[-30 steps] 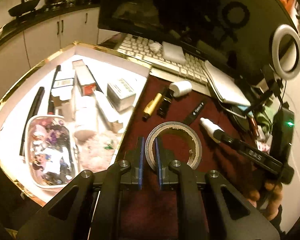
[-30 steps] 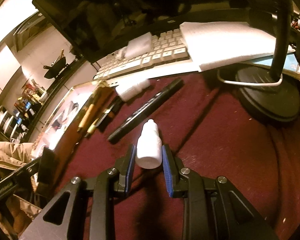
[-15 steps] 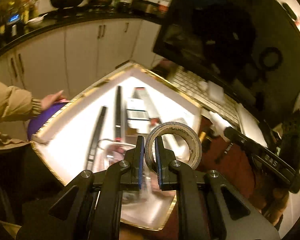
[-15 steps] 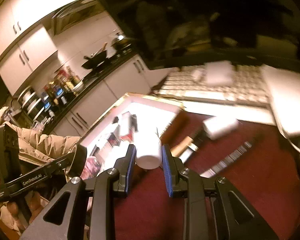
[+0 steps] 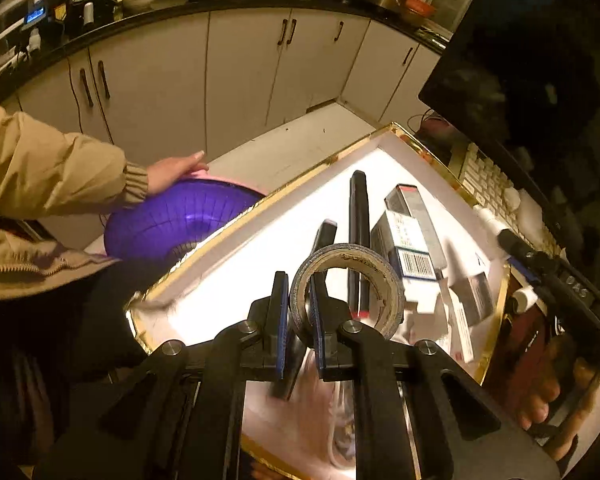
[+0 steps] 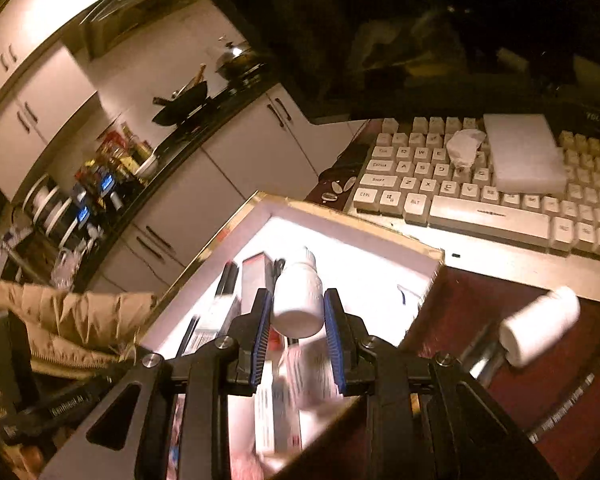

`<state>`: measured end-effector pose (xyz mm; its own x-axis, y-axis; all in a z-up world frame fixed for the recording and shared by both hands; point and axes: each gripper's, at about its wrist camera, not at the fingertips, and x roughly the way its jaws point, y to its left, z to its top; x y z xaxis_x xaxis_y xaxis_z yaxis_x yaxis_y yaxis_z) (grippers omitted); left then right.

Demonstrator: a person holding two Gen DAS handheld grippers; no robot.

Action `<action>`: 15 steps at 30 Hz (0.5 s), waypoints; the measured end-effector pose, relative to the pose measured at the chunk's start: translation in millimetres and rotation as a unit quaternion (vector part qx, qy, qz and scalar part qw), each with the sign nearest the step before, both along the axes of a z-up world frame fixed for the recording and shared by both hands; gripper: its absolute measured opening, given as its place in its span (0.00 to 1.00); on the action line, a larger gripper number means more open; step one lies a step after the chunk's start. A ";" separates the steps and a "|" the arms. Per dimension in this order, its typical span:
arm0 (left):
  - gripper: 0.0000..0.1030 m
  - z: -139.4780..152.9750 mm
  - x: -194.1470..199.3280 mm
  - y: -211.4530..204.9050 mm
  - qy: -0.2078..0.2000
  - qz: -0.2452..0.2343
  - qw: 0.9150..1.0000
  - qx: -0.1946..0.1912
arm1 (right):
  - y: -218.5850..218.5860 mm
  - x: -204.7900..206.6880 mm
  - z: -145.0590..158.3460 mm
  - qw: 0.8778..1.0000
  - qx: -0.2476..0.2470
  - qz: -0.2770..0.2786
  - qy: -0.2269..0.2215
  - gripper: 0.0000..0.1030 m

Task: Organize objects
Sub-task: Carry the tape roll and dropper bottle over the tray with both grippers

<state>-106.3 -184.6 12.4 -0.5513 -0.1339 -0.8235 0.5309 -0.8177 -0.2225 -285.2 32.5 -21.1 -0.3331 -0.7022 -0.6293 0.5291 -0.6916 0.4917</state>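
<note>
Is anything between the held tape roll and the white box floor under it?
Nothing visible blocks it. The left gripper holds the tape roll above the gold-rimmed box; the floor beside the black pens is bare, though cartons crowd the right side.

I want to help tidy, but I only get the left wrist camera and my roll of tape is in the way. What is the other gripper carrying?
Observer: The right gripper is shut on a small white bottle, pinched between its blue pads.
Operator: Where is it now?
Observer: It hangs above the white box with the gold rim, at the end near the keyboard.
Operator: Is anything else waiting outside?
Observer: Yes, a second white bottle lies on its side on the dark red cloth, just outside the box.
</note>
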 end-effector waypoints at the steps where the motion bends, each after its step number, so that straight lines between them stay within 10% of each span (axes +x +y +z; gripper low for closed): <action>1: 0.09 -0.3 -3.0 -1.6 -0.003 -0.001 1.000 0.002 | -2.9 -3.7 -4.3 1.000 -0.001 0.002 -0.007 0.25; 15: 0.10 -10.7 -37.4 -13.6 -0.043 0.011 0.999 -0.026 | -9.8 -7.8 -24.8 1.000 0.012 -0.004 0.002 0.25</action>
<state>-143.7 -198.2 1.7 -0.4755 -0.1900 -0.8590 0.5644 -0.8148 -0.1322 -293.0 22.8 -46.0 -0.3415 -0.6846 -0.6440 0.5257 -0.7071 0.4730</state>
